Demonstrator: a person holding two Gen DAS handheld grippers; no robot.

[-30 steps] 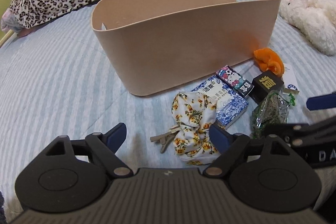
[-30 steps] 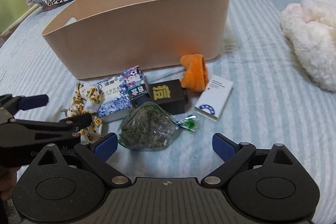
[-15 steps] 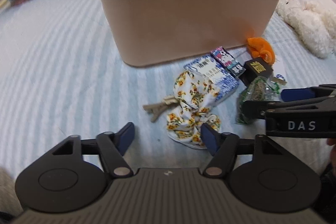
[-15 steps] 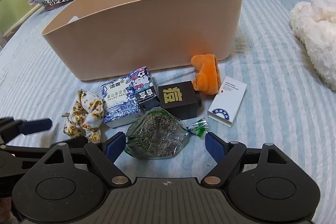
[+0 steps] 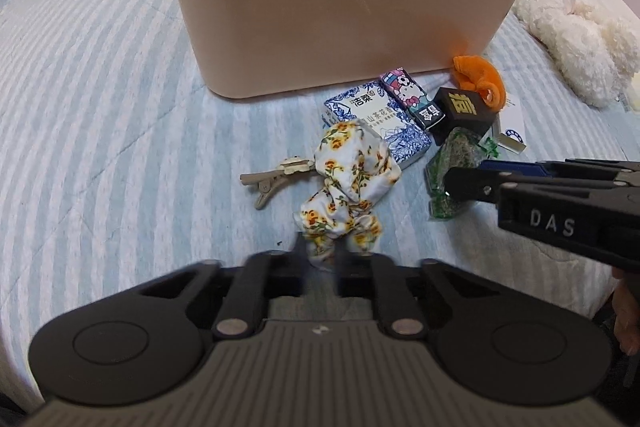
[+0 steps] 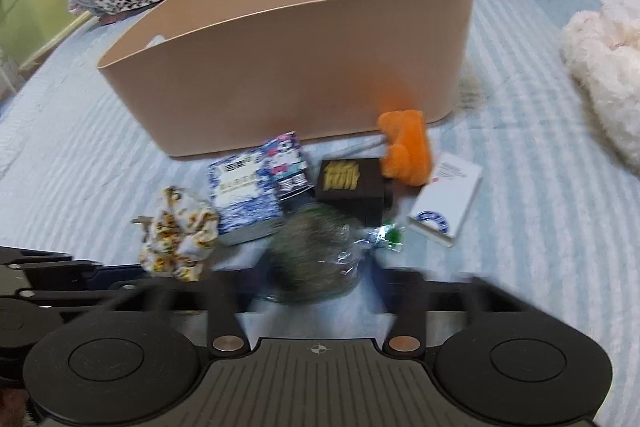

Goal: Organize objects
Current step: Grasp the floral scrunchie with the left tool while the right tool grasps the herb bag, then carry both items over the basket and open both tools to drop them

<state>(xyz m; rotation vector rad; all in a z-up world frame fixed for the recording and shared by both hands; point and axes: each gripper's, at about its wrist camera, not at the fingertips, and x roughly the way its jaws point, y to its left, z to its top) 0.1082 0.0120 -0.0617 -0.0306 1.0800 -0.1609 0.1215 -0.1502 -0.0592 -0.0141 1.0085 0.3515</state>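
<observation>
Left wrist: floral scrunchie (image 5: 347,183) lies lengthwise away from left tongs (image 5: 320,259)

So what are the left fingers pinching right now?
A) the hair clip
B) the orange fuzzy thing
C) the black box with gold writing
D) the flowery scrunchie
D: in the left wrist view the left gripper has its fingers closed on the near edge of the flowery scrunchie, while the hair clip, the black box and the orange fuzzy thing lie apart from it on the bed.
</observation>
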